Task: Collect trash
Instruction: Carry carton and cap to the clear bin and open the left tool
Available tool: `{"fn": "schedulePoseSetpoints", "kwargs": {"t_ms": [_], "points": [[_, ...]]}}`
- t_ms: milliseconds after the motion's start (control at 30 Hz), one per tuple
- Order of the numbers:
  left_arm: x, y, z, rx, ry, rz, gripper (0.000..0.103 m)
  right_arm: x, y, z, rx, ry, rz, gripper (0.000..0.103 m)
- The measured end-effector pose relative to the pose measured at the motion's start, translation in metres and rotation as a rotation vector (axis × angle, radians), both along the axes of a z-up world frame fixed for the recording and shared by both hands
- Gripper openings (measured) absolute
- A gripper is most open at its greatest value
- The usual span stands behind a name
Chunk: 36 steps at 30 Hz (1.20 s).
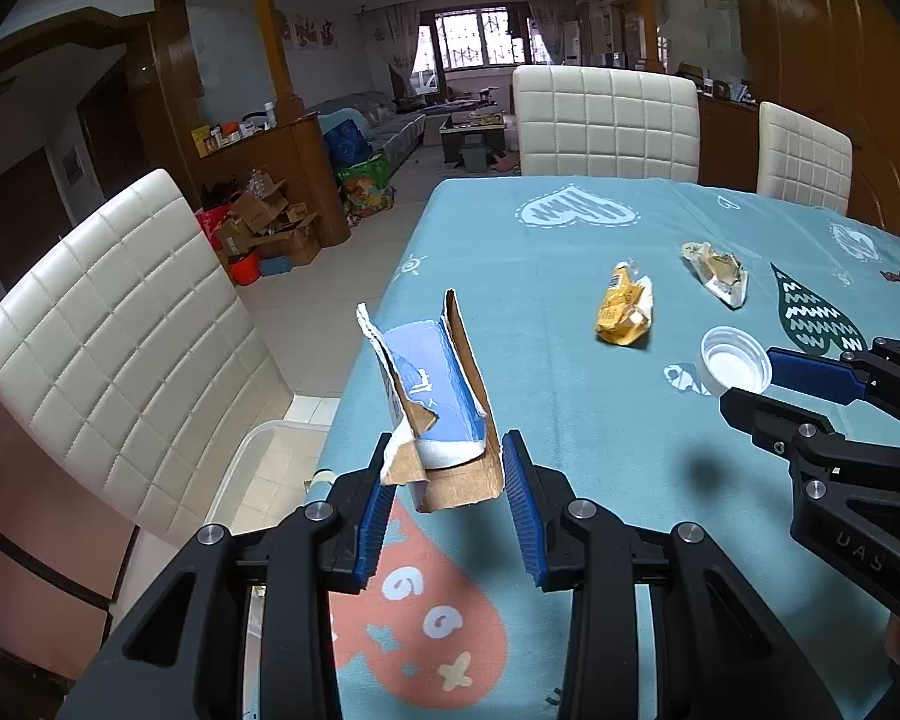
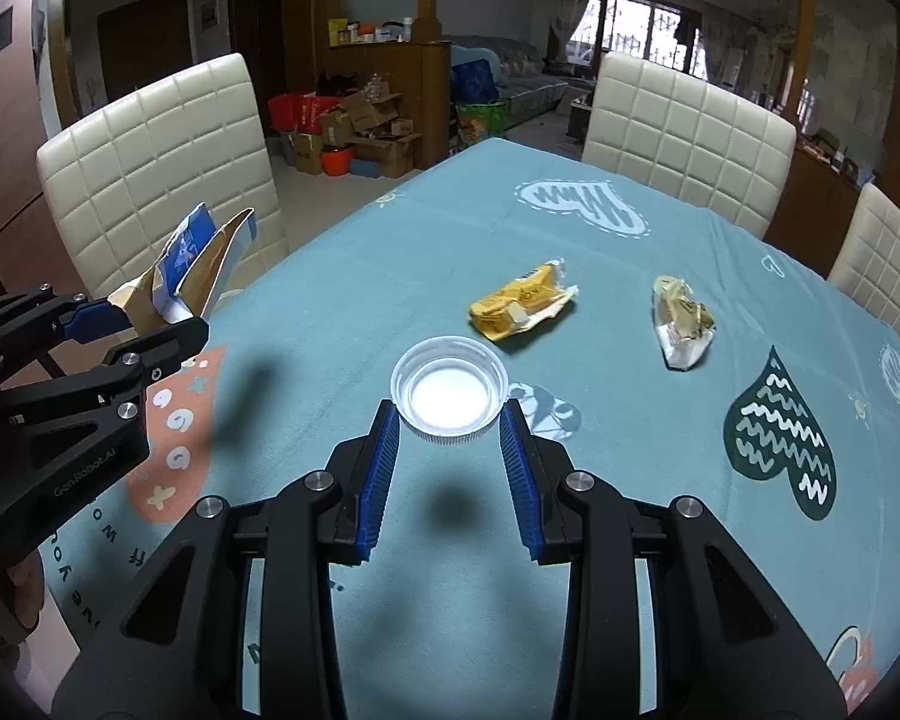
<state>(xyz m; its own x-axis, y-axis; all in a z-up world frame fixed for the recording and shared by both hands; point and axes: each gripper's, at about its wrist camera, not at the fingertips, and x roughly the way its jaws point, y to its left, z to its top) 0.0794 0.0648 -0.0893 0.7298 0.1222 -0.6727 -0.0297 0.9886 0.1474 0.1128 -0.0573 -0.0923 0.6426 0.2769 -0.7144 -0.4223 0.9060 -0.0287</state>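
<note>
Blue-clothed table (image 2: 570, 540), left tongs (image 1: 447, 468) clamping torn carton (image 1: 432, 396), right tongs (image 2: 450, 420) clamping empty cap (image 2: 448, 389)

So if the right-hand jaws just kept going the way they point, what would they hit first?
Probably the yellow wrapper lying just beyond the white cap the right gripper holds, or the tablecloth near it; depth is hard to judge.

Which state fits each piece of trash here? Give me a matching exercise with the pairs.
Things:
1. torn blue carton
2. white cap
3. yellow wrapper
4. pale crumpled wrapper

States:
A. held in the right gripper
B. lying on the tablecloth, farthest right in the right wrist view
C. held in the left gripper
D. lying just beyond the cap

Pairs: 1-C, 2-A, 3-D, 4-B
</note>
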Motion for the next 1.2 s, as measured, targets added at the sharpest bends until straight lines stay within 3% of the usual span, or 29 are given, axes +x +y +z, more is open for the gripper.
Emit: {"fn": "schedulePoseSetpoints", "kwargs": {"t_ms": [333,1033,1200], "points": [[0.004,0.029,-0.006,0.011,-0.001,0.048,0.035,0.017,0.042,-0.010,-0.026,0.020,0.063,0.037],[0.011,0.152,-0.026,-0.030,0.028,0.275,0.035,0.042,0.174,-0.026,-0.077,0.040,0.265,0.037],[0.016,0.161,-0.030,-0.040,0.038,0.268,0.038,0.048,0.183,-0.032,-0.079,0.053,0.271,0.037]]}}
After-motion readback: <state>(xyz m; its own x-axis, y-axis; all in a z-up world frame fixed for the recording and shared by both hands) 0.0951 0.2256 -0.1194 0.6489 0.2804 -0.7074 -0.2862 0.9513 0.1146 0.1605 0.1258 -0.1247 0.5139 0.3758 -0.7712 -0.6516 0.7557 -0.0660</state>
